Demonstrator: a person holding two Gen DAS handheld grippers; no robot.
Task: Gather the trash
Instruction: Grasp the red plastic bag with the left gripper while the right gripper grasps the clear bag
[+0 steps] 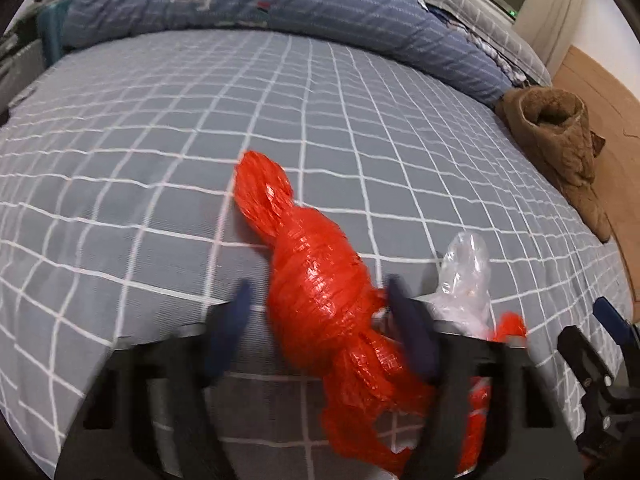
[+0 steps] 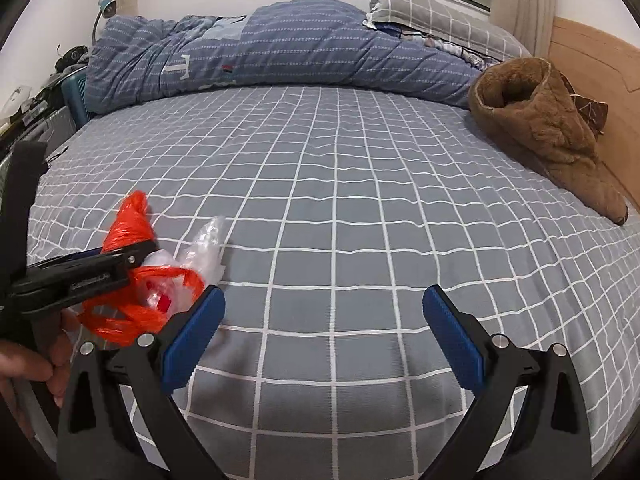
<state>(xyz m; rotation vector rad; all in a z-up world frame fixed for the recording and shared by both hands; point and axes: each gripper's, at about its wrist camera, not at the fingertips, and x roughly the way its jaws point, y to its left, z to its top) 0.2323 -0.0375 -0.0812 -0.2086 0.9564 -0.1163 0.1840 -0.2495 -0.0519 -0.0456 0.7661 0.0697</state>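
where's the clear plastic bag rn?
Clear plastic bag lies on the grid bedsheet at lower left of the right wrist view, touching the orange bag.

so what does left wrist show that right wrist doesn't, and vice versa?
Left wrist only: the left gripper from behind, its blurred fingers either side of the orange plastic bag; contact is unclear.

Right wrist only: the right gripper open over bare sheet, a hand on the left gripper's handle, a blue desk lamp, the window.

Both: orange bag, clear plastic bag beside it, grey checked bedsheet, blue duvet, brown fleece garment, wooden headboard.
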